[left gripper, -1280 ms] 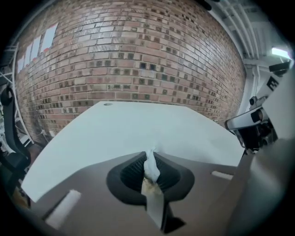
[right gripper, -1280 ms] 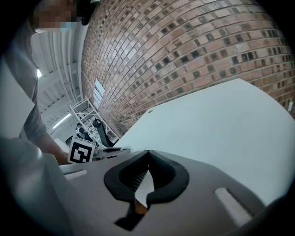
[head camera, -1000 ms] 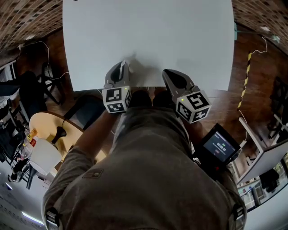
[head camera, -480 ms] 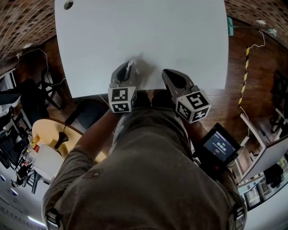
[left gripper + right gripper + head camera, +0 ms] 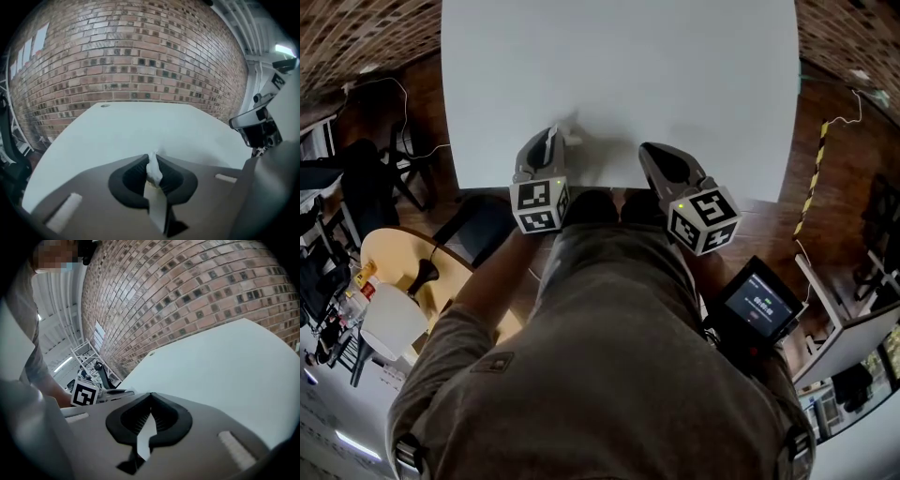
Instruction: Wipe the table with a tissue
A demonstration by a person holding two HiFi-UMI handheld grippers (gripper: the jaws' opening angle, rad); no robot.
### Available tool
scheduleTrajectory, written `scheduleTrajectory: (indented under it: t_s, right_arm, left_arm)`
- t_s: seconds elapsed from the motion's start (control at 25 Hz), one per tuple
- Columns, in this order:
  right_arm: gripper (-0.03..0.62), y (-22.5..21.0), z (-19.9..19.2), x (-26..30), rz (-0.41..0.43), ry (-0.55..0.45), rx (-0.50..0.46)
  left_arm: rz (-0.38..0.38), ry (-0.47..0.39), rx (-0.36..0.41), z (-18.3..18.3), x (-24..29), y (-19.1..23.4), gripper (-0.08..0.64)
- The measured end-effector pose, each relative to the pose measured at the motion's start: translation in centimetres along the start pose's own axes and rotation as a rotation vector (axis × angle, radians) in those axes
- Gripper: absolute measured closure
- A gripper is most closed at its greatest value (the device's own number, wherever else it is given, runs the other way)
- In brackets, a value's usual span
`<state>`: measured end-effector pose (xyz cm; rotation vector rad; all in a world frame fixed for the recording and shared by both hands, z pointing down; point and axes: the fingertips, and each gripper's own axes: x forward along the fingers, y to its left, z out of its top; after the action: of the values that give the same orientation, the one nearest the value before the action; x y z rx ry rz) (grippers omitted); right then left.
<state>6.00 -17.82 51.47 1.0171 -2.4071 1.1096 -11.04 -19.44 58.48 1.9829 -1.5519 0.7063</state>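
1 tissue (image 5: 153,171) in left gripper (image 5: 553,134) | right gripper (image 5: 150,395) closed | 1 table (image 5: 675,75)

Even, diffuse indoor light; the white table (image 5: 619,84) reads bright and flat. A ceiling lamp (image 5: 287,49) flares in the left gripper view. Strong fisheye curvature and dark vignetted corners mark both gripper views; foreground slightly soft.

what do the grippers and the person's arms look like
The left gripper and the right gripper are grey, tapering shells. Each carries a white cube with black square markers and a small green light. Their fingers are grey outside with a black ribbed lining inside. The person wears a grey-brown short-sleeved shirt.
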Motion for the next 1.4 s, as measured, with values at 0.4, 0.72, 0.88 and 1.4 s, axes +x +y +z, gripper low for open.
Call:
scheduleTrajectory:
  t_s: [0.4,0.72,0.88,1.4]
  right_arm:
    - [0.578,1.0,-0.2,1.2,0.009,0.015,-0.015]
    - [0.578,-0.1,-0.5,-0.1,-0.035,-0.006,0.010]
    - [0.580,-0.8,-0.4,-0.9,-0.054,-0.021,0.019]
    - [0.579,-1.8,-0.3,-2.6,-0.057,-0.028,-0.002]
  left_arm:
    - [0.069,0.010,-0.003,-1.0,-1.0,3.7,0.534]
    - [-0.024,0.010,0.050,-0.3,0.8,-0.7,0.534]
    - [-0.079,0.013,0.068,0.0,1.3,-3.3,0.534]
    - [-0.126,-0.021,0.062,1.2,1.5,-7.3,0.534]
